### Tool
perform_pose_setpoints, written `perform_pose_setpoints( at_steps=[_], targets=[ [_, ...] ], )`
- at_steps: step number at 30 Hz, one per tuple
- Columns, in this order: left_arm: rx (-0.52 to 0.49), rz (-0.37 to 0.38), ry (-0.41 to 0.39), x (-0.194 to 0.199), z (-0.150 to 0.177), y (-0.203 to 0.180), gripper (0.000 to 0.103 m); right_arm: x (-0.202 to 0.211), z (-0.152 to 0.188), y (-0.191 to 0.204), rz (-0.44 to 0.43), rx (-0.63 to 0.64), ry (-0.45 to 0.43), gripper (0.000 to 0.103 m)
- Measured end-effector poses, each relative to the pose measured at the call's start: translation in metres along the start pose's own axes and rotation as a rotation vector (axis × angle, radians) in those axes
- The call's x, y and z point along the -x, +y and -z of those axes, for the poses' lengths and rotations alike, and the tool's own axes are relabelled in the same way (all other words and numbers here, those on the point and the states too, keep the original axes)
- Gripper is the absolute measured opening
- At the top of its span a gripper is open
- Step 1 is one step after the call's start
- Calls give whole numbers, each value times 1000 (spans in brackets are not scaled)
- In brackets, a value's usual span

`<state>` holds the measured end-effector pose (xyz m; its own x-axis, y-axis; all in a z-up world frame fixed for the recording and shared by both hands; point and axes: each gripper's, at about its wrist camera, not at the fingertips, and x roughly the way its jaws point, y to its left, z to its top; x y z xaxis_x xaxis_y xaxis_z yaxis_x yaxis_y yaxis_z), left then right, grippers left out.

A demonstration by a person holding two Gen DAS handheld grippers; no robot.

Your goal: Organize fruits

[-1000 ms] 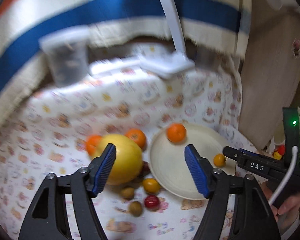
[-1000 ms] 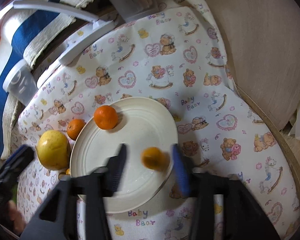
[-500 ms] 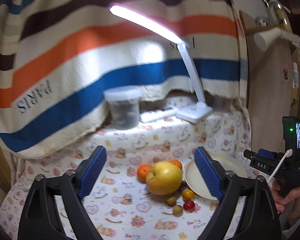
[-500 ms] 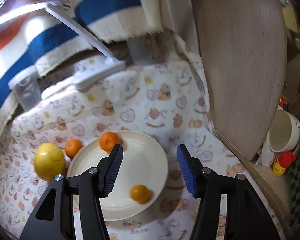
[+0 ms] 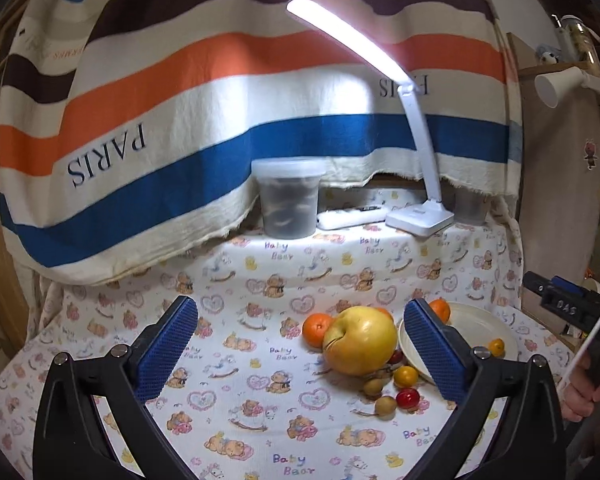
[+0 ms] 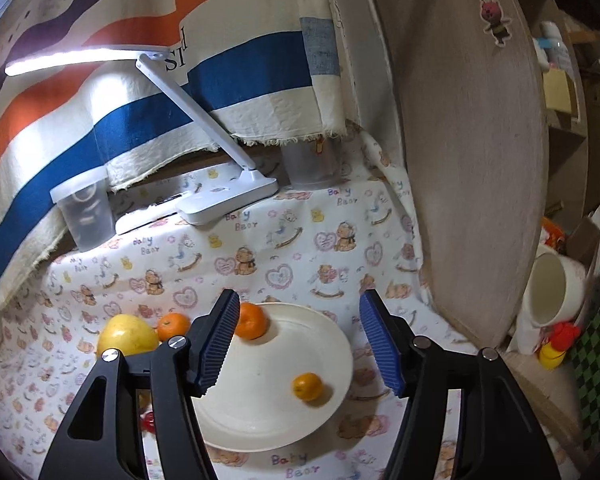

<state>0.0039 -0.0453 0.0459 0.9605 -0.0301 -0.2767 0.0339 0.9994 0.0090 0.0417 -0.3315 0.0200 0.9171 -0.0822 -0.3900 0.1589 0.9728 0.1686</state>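
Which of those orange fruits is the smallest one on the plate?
The little orange fruit near the plate's front right edge. The bigger mandarin sits at the far left rim; a third lies off the plate.

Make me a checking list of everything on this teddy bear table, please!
Surface: teddy-bear print cloth, fully covering the table.
Job's things: round cream plate holding two oranges; big yellow apple-shaped fruit and small fruits beside it.
Clutter: lidded clear plastic tub, white desk lamp, lit.
Grippers: left gripper and right gripper both open, empty, jaws just been opening.
Cables: white cable by right gripper.
Surroundings: striped PARIS blanket, white mug.
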Motion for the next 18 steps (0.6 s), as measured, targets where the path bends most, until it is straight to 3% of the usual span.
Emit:
perform_pose_setpoints(
  at_steps=[5,14,18],
  targets=[
    [18,-50,-27,-3,11,6,103,5,4,5,-5,13,-30,69],
    [-20,-27,-27,-17,30,-4,103,11,14,26,-48,99,-50,80],
    [-29,-37,-19,-26,37,-6,103,12,17,31,-92,111,-41,80]
  ],
)
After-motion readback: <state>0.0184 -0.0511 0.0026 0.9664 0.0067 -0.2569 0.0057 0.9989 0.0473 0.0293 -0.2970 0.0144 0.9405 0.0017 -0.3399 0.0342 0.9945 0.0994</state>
